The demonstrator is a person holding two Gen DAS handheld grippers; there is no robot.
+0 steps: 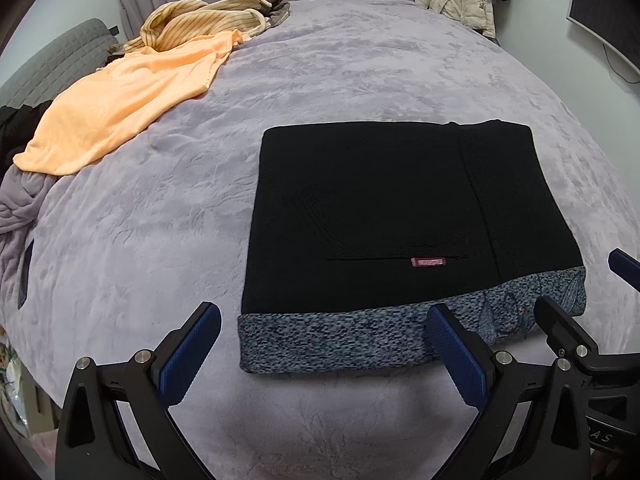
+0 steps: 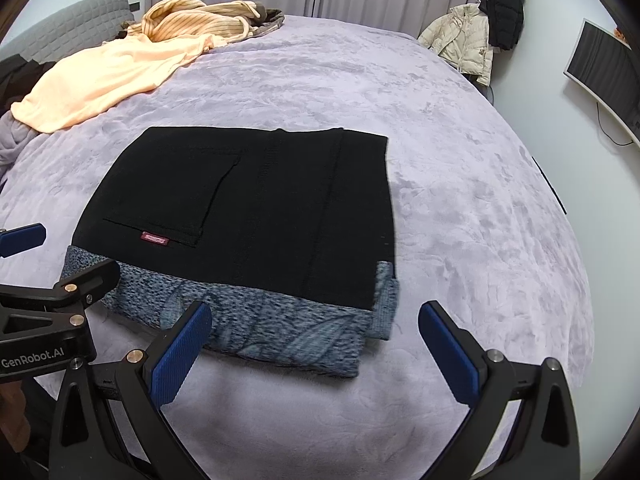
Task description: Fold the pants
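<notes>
Your black pants (image 1: 372, 216) lie folded into a flat rectangle on the bed (image 1: 360, 72), speckled blue waistband (image 1: 344, 340) nearest you. Your left gripper (image 1: 324, 332) hangs over the waistband's near edge, fingers spread, holding nothing. Your right gripper (image 2: 316, 332) is likewise spread and empty.

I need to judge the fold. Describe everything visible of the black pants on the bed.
The black knit pants lie flat on the lilac plush bedspread, folded into a compact, roughly square bundle. A mottled blue-grey band runs along the near edge. A back pocket outline and a small red label face up, and vertical seams show. The edges look fairly even. Both the left claw and the right claw are open just above the near edge, gripping nothing.
</notes>
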